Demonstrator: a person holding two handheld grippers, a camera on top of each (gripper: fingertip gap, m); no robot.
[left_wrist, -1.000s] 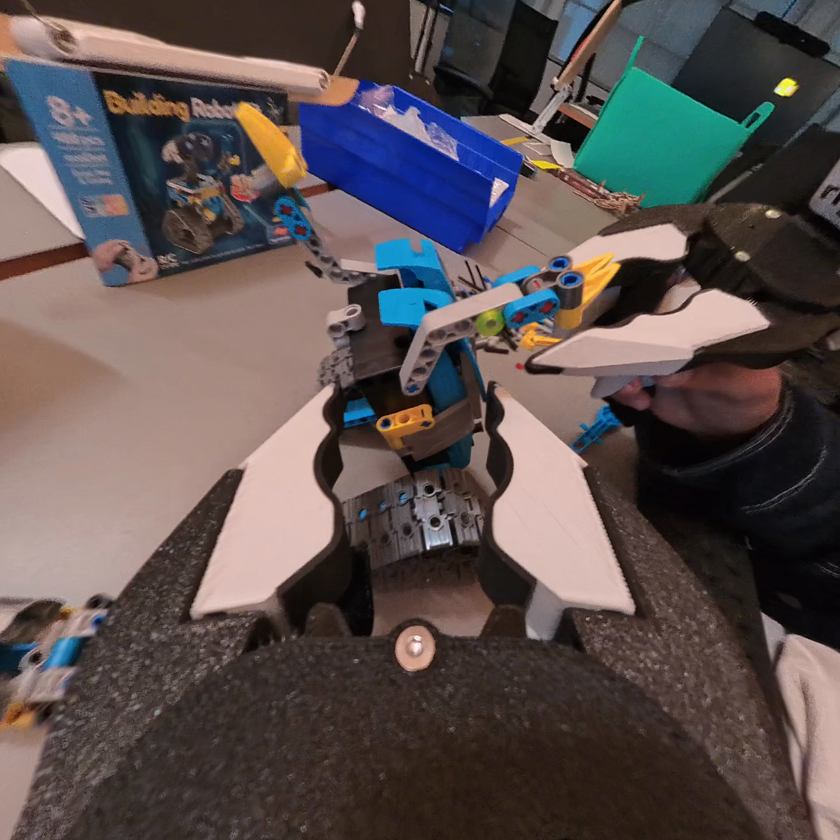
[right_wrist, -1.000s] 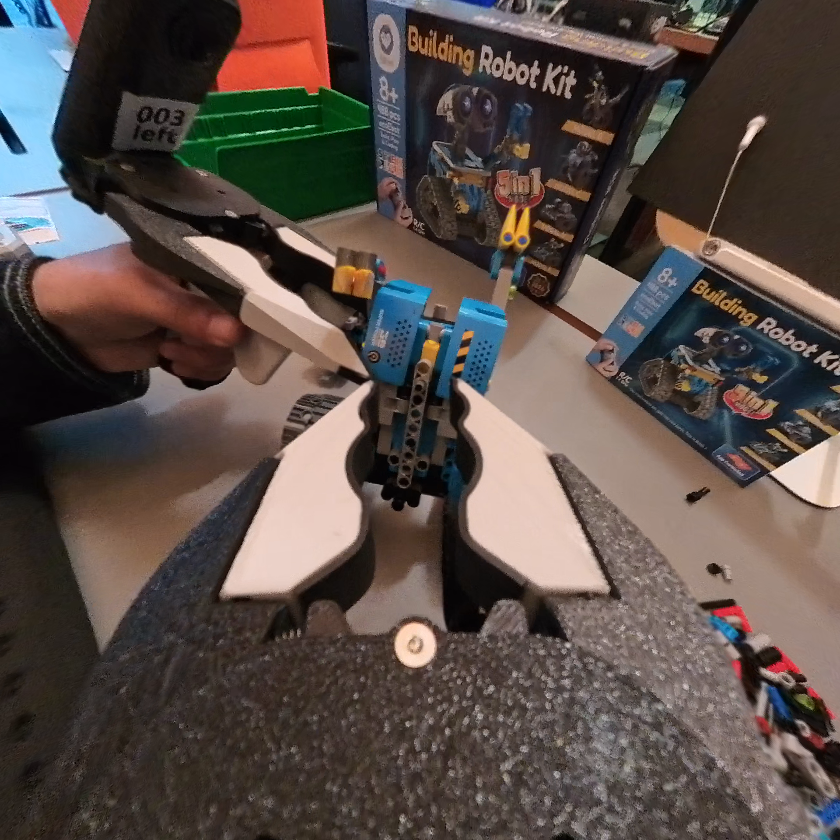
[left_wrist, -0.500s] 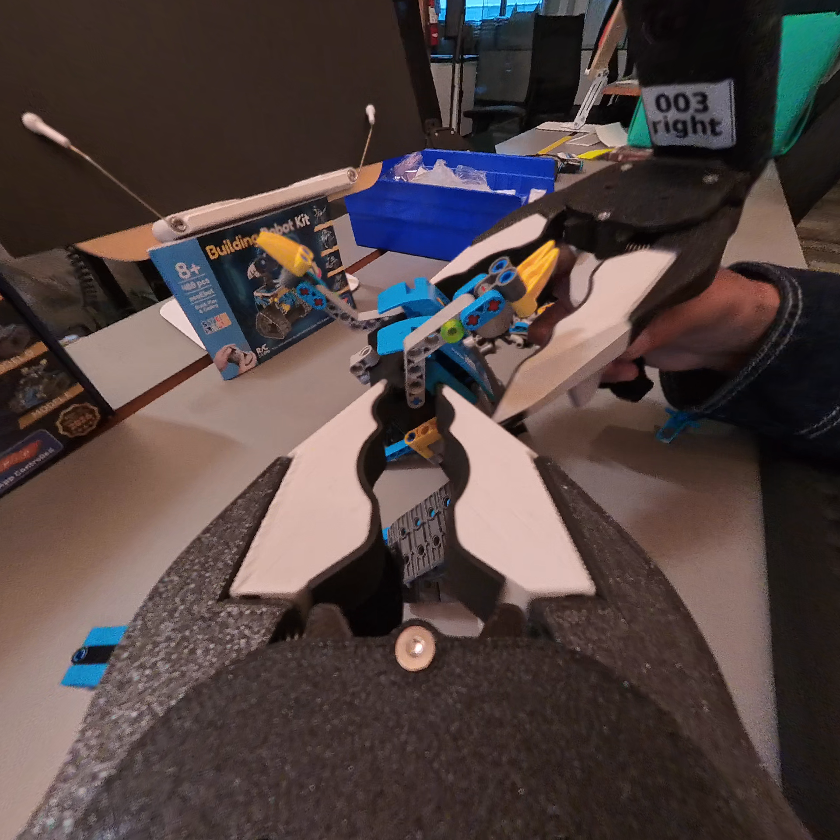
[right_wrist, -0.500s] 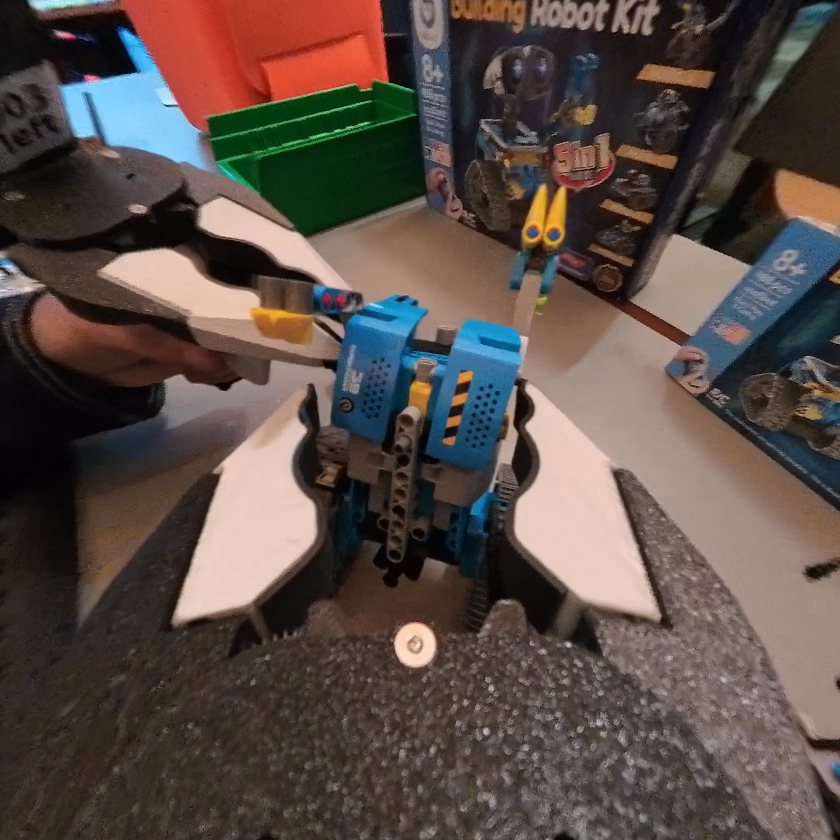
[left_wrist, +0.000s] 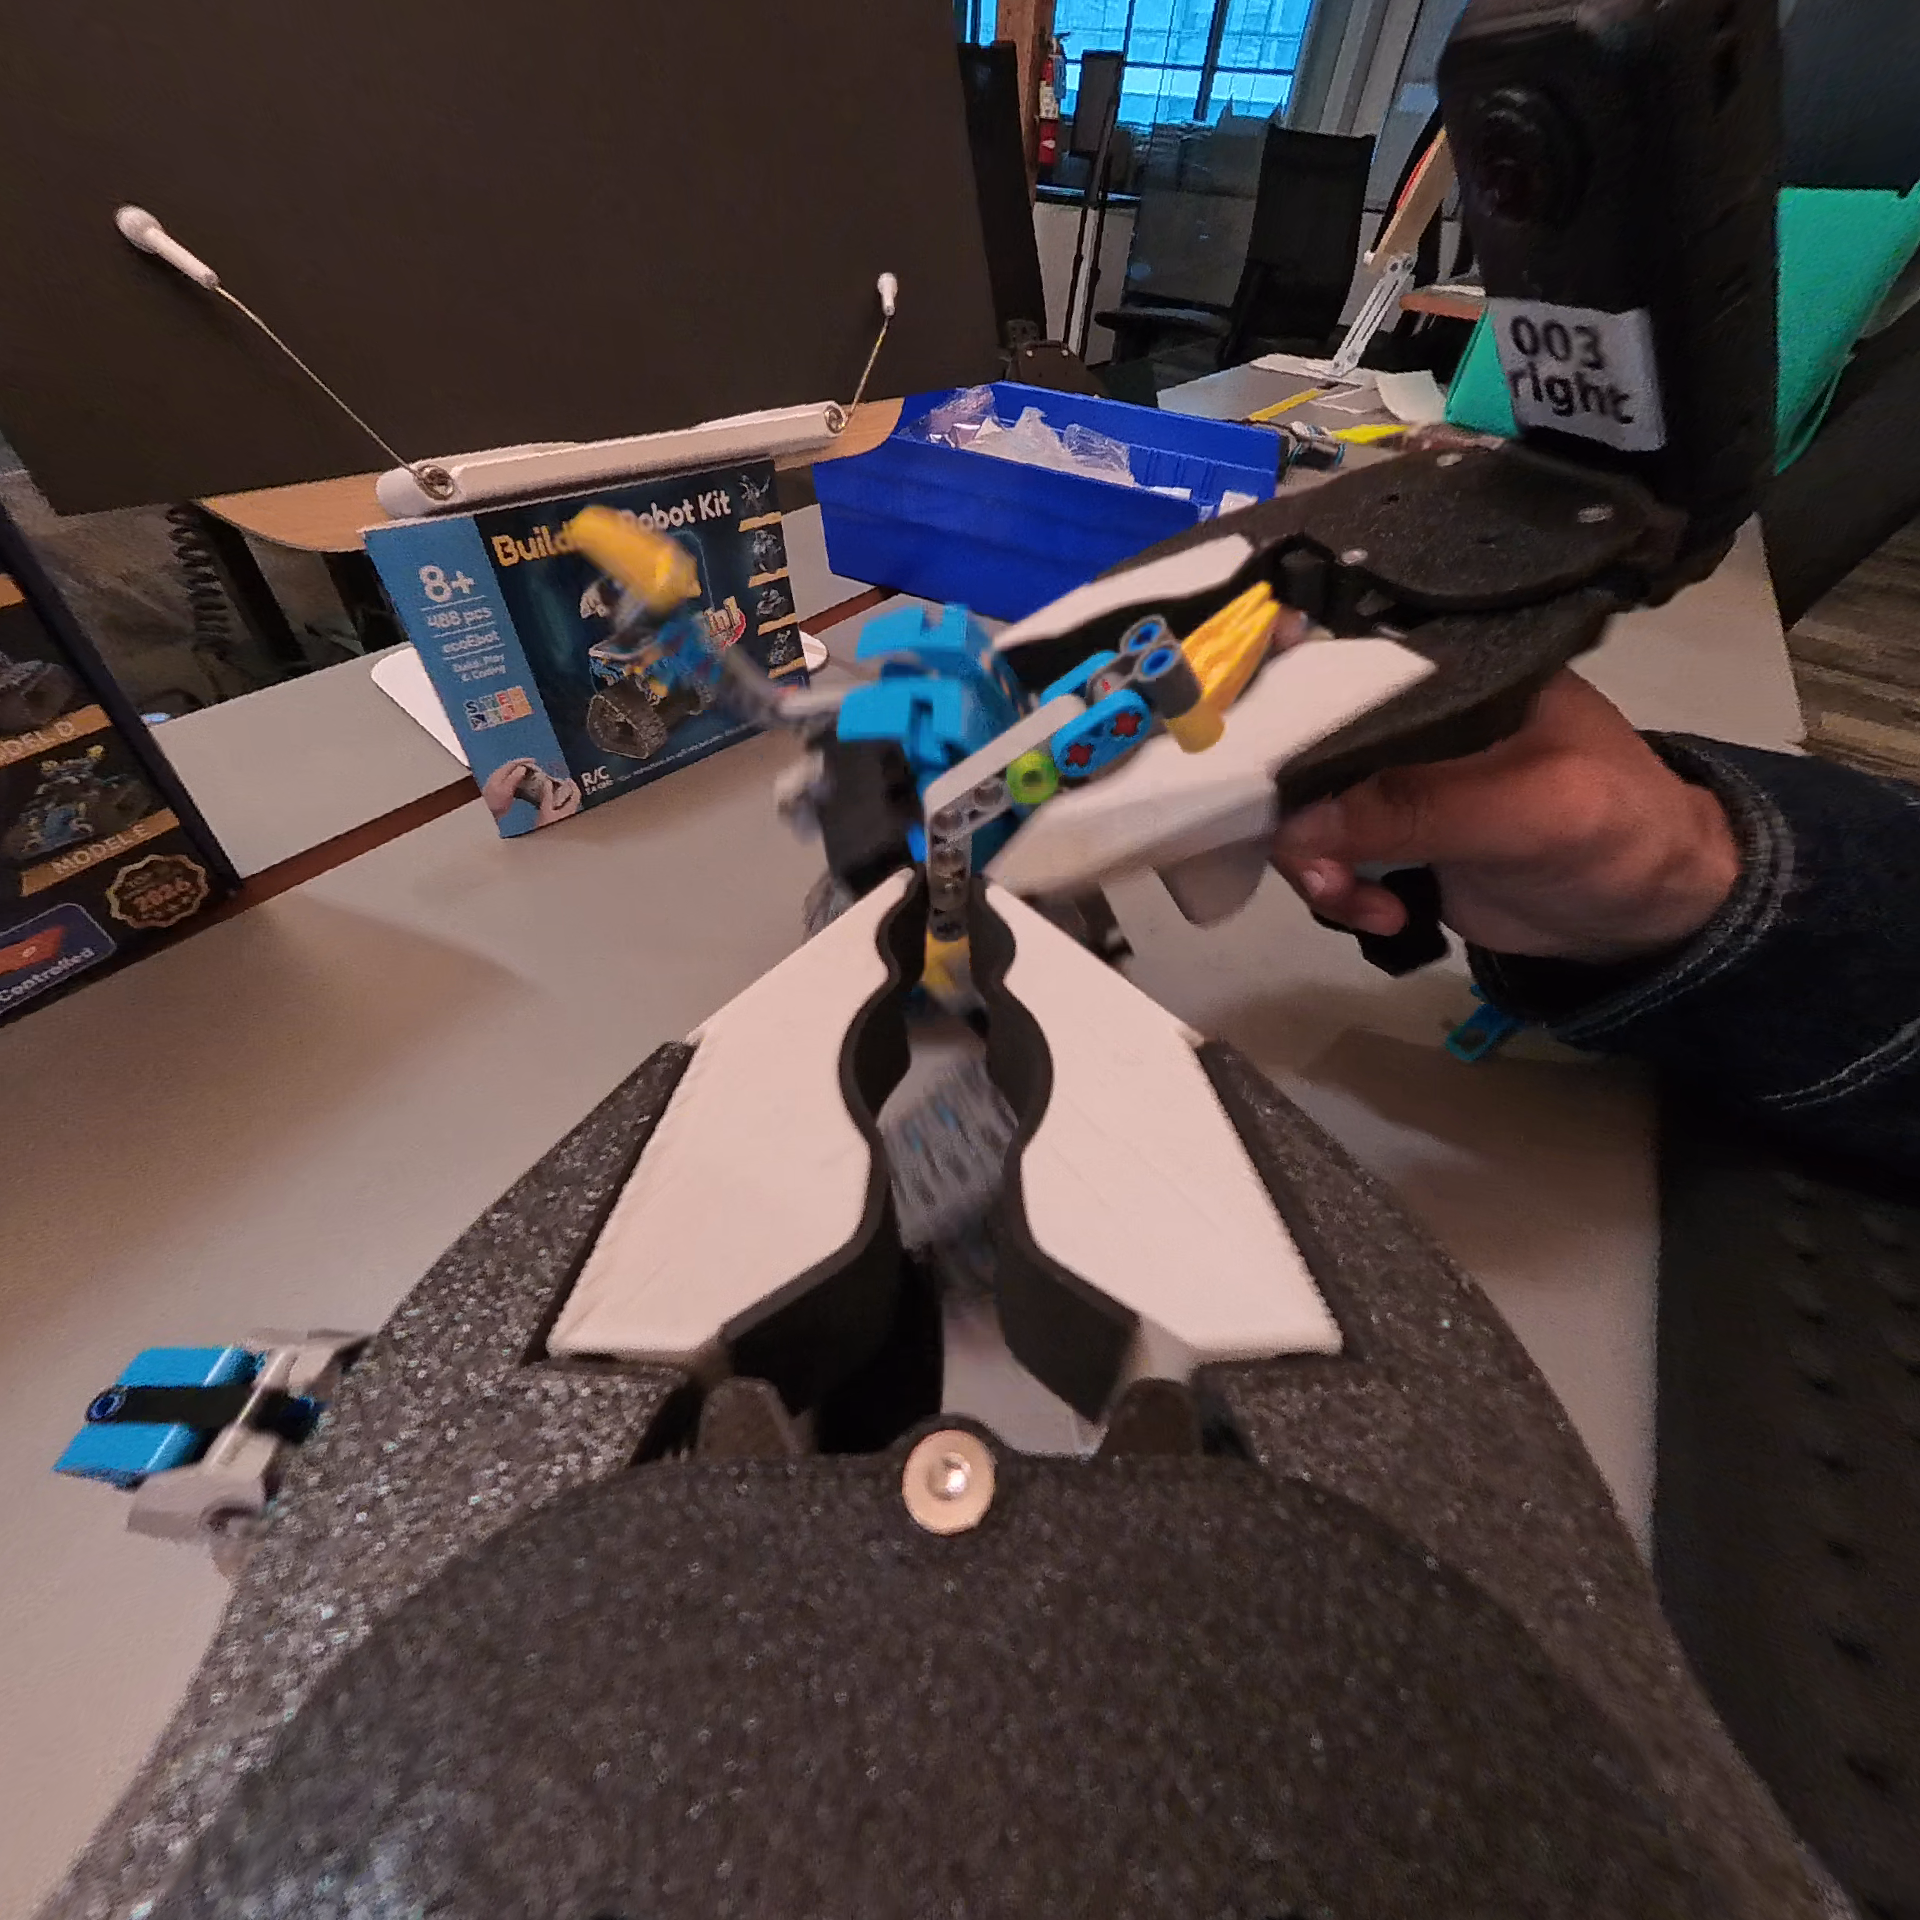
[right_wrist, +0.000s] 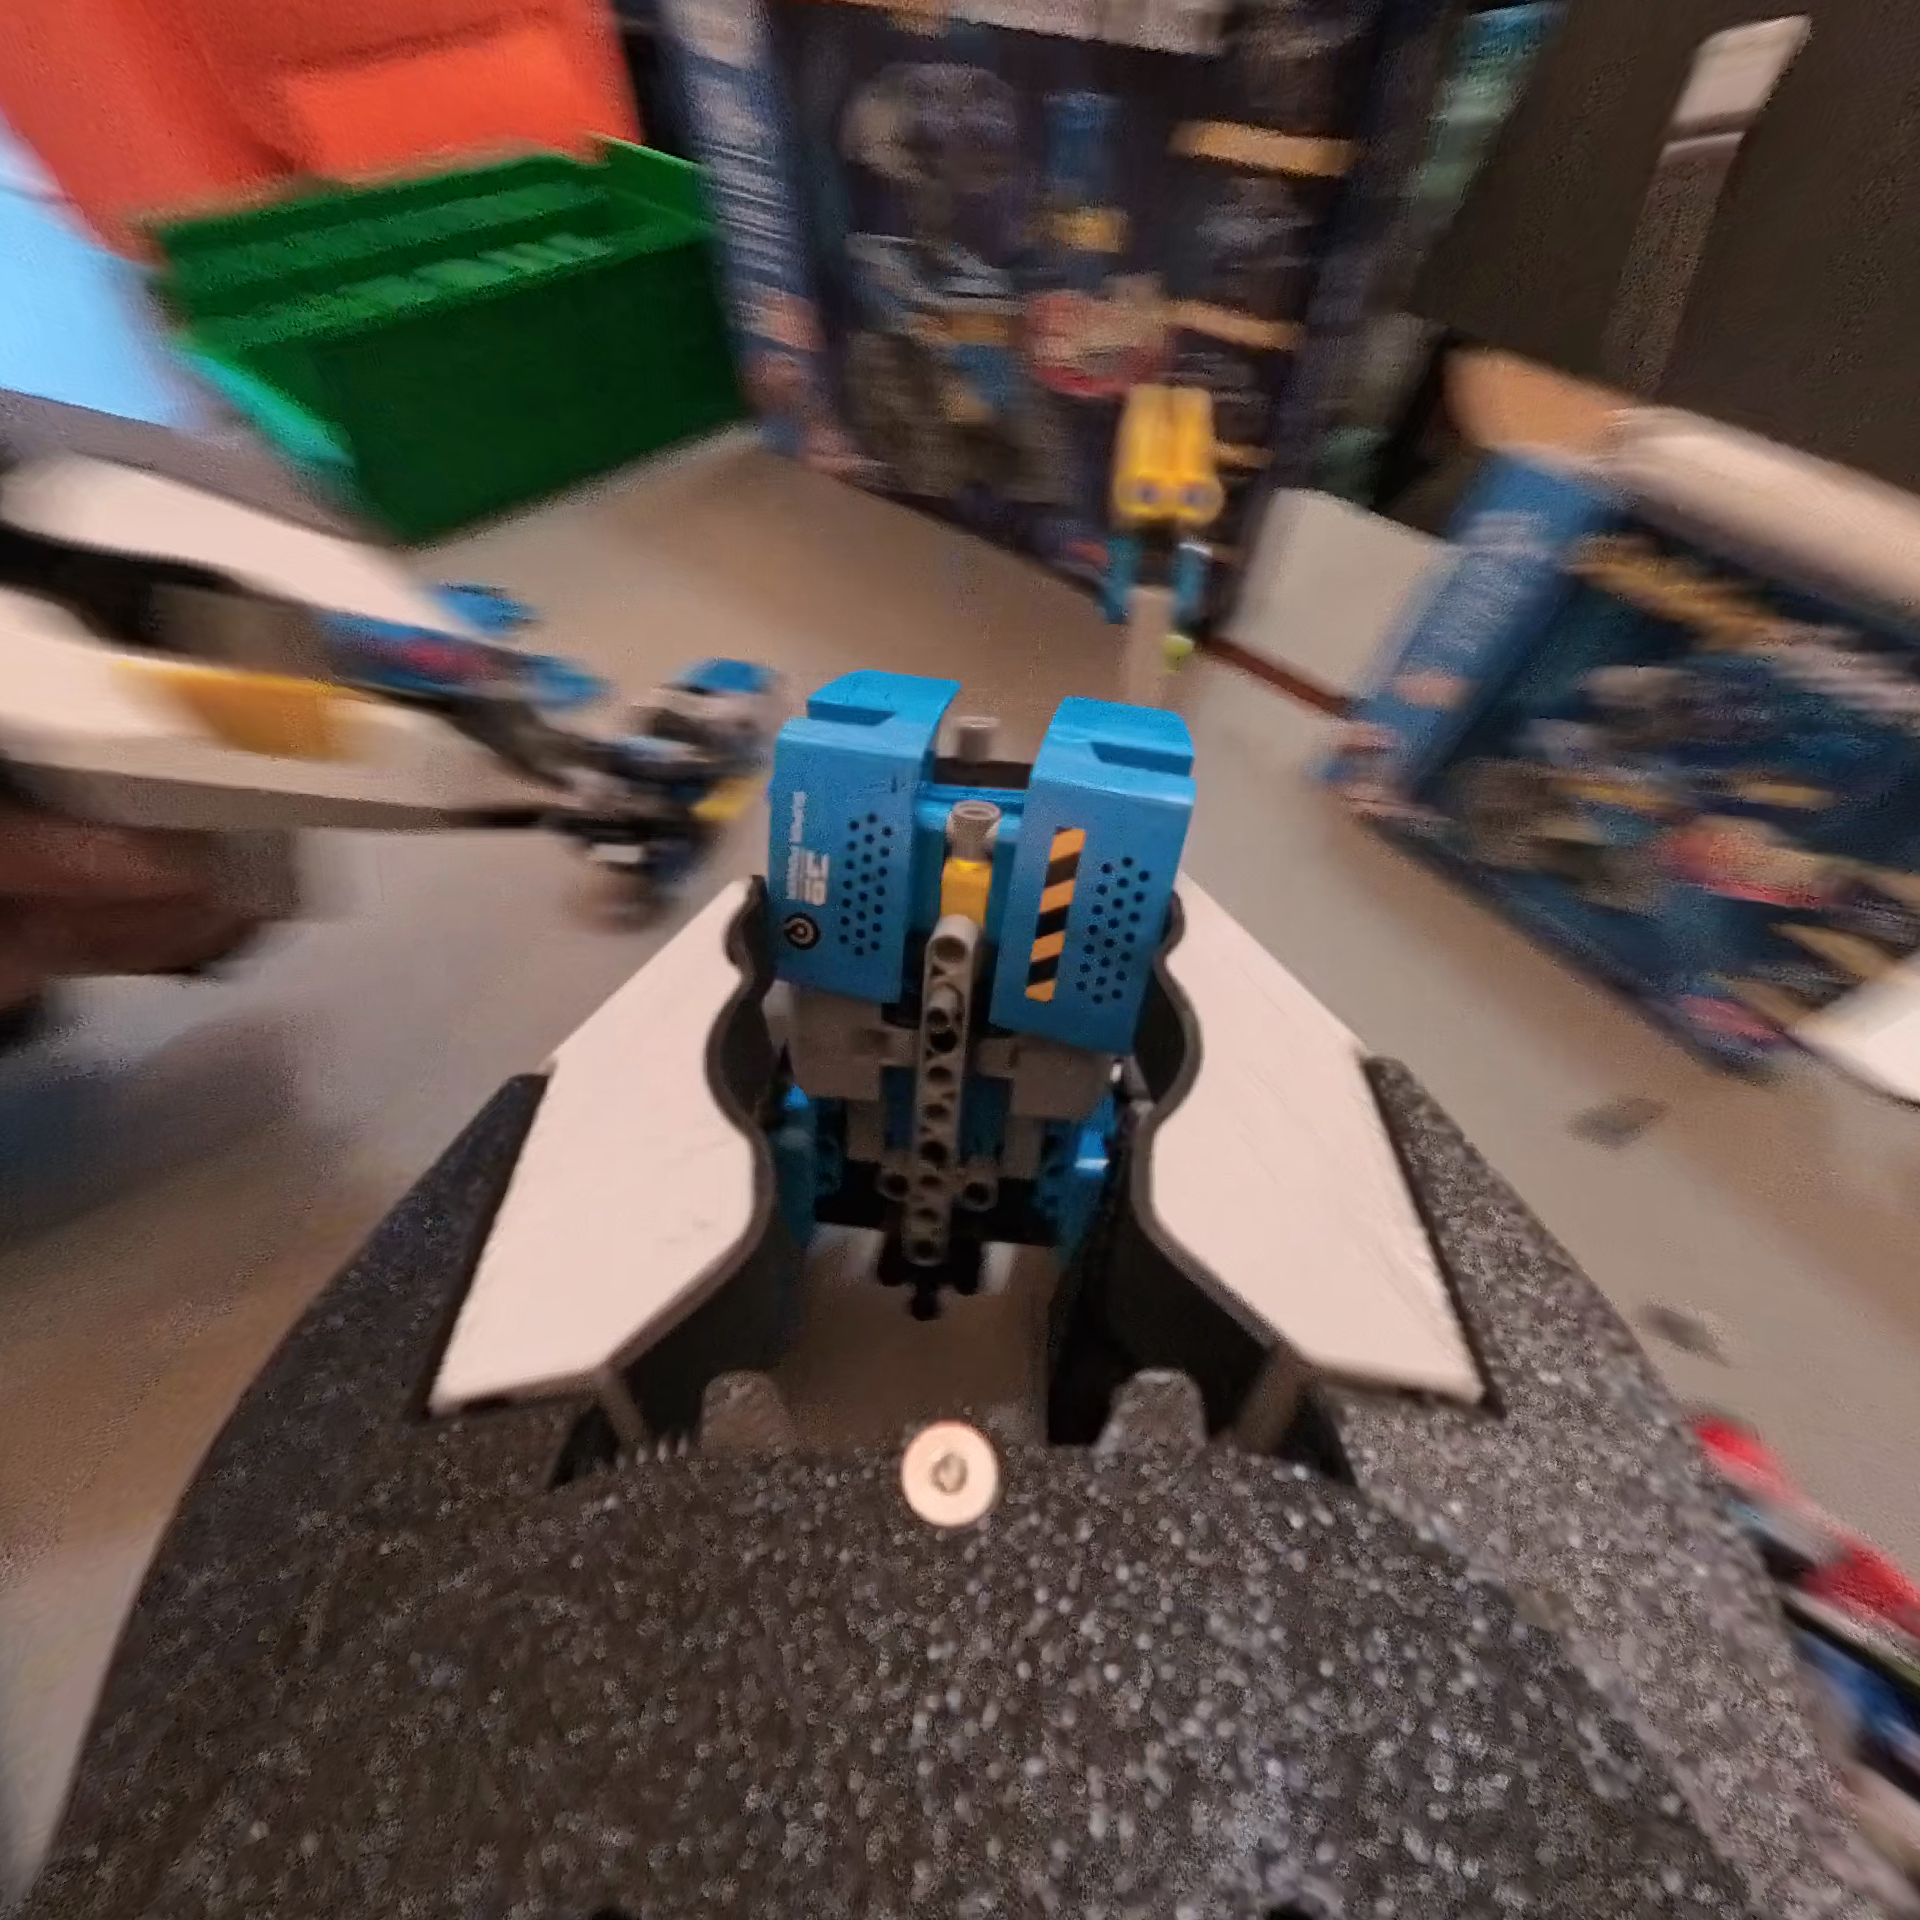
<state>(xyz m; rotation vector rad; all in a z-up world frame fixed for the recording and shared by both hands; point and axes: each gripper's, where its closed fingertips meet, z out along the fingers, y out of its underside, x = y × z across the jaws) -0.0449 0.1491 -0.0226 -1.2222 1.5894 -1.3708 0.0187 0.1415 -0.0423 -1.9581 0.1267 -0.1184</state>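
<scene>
Left wrist view alone shows the blue bin (left_wrist: 1049, 499) behind the toy robot (right_wrist: 977, 935). Right gripper (right_wrist: 961, 914) fingers clamp its body; left gripper (left_wrist: 948, 914) fingers pinch its grey beam (left_wrist: 951, 847).

Surface: we see a grey table (left_wrist: 364, 1039) with a dark seam across its far part; it carries all we list
Boxes: a blue kit box (left_wrist: 582, 644) stands upright near the seam; a darker box (left_wrist: 73, 831) stands at the left edge
Bins: a blue bin (left_wrist: 1039, 499) sits behind the kit box; we find a green bin (right_wrist: 457, 343) in the right wrist view
Loose parts: a small blue and grey brick assembly (left_wrist: 177, 1434) lies at near left; blurred red pieces (right_wrist: 1808, 1538) lie at the right edge
</scene>
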